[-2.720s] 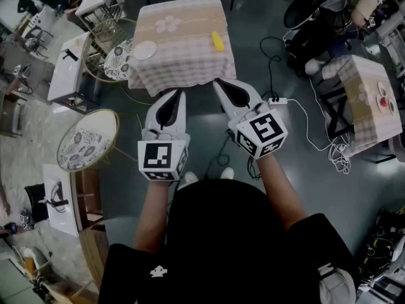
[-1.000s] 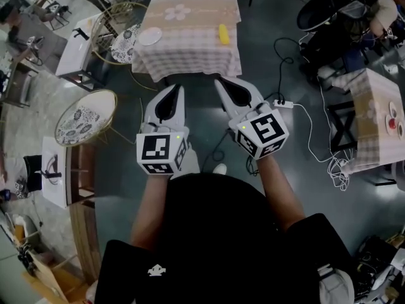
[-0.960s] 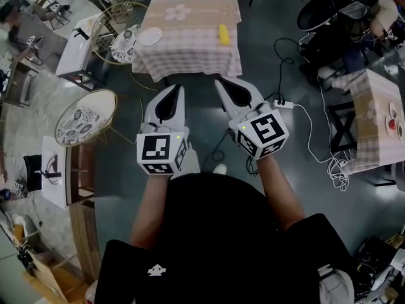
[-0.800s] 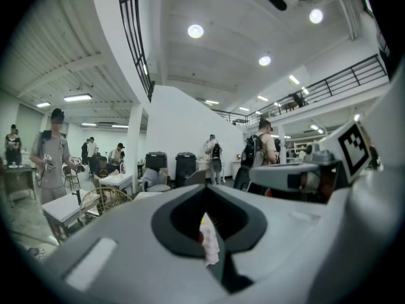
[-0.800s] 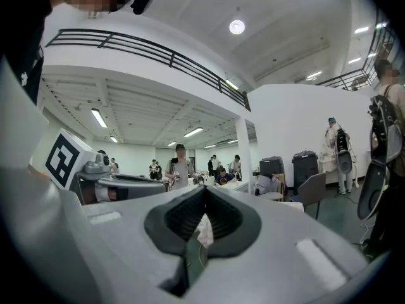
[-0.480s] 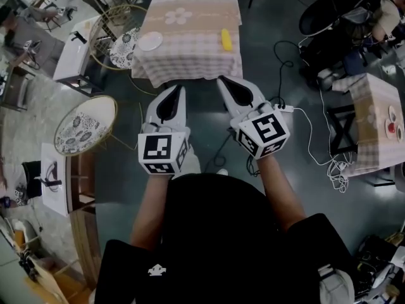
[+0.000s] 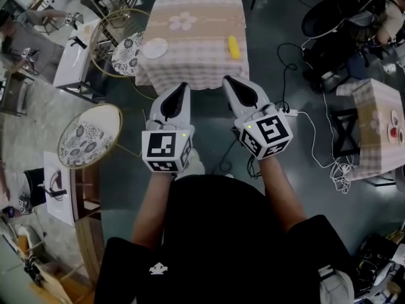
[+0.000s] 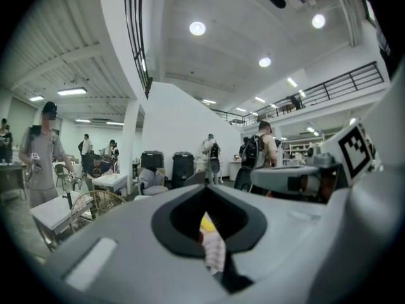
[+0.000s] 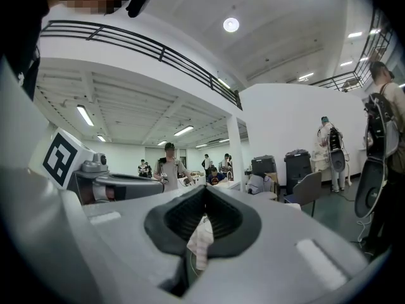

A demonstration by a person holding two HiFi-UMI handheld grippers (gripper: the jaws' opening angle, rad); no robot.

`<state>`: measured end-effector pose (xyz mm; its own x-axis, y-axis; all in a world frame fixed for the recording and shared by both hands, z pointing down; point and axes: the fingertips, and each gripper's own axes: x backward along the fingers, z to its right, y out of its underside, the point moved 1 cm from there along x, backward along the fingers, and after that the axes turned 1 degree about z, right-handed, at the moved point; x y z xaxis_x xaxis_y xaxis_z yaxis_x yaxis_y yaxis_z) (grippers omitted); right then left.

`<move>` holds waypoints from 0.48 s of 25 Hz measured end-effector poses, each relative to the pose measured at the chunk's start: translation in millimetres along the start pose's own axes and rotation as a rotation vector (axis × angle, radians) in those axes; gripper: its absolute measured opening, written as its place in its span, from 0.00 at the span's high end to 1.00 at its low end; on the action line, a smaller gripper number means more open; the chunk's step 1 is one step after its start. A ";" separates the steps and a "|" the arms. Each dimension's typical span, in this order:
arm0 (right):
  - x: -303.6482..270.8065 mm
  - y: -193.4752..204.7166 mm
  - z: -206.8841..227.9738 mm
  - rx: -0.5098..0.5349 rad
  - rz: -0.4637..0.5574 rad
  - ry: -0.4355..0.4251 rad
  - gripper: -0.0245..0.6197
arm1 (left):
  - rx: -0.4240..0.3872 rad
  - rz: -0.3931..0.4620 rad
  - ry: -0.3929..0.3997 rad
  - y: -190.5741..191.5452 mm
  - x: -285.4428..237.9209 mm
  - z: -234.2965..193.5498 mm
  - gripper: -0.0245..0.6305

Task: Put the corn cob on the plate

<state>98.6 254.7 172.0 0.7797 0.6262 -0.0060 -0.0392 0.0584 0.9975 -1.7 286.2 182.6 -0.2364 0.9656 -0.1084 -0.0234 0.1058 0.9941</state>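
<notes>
Closer than a second ago, the left gripper (image 7: 182,88) and the right gripper (image 7: 228,81) now point at the bench with the pale checked cloth (image 7: 196,68). Their fingers are pressed together, with nothing held. The yellow corn cob (image 7: 233,47) lies on the cloth's right side, well apart from the small round white plate (image 7: 154,48) on the left. If I keep the fingers shut, I think they could bump the corn and roll it off the edge.
</notes>
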 end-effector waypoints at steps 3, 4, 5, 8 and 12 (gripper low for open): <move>-13.2 2.3 2.8 0.005 -0.005 0.018 0.96 | 0.004 0.001 0.007 0.5 -7.0 -13.4 0.95; -16.9 2.6 4.4 0.007 -0.006 0.029 0.96 | 0.007 0.001 0.009 0.5 -9.0 -18.0 0.95; -20.7 2.2 6.9 0.009 -0.006 0.041 0.96 | 0.009 0.001 0.011 0.0 -11.3 -22.3 0.95; -33.8 0.1 12.9 0.008 -0.006 0.069 0.96 | 0.009 0.006 0.019 -3.3 -18.5 -37.3 0.95; -51.1 -0.3 14.5 0.014 -0.007 0.092 0.96 | 0.014 0.006 0.032 -3.5 -27.0 -57.1 0.95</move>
<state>67.8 211.4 173.0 0.7194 0.6943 -0.0190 -0.0246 0.0528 0.9983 -50.8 246.2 182.2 -0.2679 0.9581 -0.1018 -0.0086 0.1033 0.9946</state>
